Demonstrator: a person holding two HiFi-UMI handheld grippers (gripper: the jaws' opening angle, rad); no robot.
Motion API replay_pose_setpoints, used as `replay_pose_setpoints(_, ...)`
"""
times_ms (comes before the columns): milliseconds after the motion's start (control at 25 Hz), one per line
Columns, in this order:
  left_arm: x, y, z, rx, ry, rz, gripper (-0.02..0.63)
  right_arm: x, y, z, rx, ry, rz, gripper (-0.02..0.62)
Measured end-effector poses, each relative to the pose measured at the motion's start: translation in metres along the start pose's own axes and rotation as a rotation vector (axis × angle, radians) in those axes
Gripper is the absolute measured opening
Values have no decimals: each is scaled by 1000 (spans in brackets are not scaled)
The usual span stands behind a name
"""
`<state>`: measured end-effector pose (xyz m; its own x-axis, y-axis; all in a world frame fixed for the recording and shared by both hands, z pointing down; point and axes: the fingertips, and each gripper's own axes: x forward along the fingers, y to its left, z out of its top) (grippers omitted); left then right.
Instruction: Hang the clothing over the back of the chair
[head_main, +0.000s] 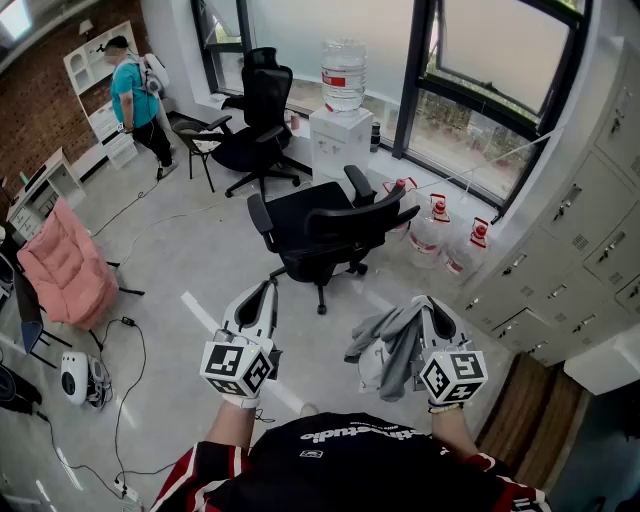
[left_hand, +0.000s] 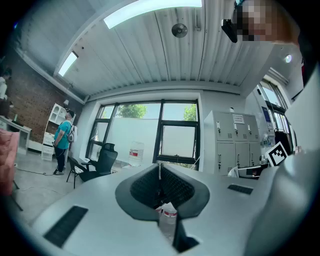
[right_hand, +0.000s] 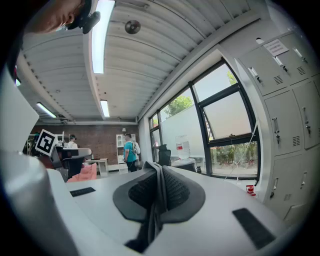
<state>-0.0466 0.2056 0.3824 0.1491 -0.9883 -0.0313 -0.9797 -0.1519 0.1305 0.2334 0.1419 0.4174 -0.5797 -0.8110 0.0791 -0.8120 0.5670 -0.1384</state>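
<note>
Two tools are held low near the person (head_main: 350, 462): the left tool (head_main: 268, 287), at 7 o'clock, is closed with nothing in it, the right tool (head_main: 426, 301), at 5 o'clock, pinches the grey clothing (head_main: 385, 345) that hangs down beside it, and the black chair (head_main: 330, 222) stands farther off toward 12 o'clock.

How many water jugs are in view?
4 water jugs: one on the dispenser, three on the floor by the window; the chair may hide more.
</note>
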Motion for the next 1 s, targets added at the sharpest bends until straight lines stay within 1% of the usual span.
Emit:
replay_pose_setpoints(320,5,-2,-4,4,3,-4,30,2,-4,0,-17,0,-5,17)
replay_pose_setpoints(560,8,3,-3,1,3,-3,31,7,-5,3,38,-20,4,17)
replay_pose_setpoints(1000,16,25,-5,-10,2,-4,31,24,3,-2,55,-13,-6,17)
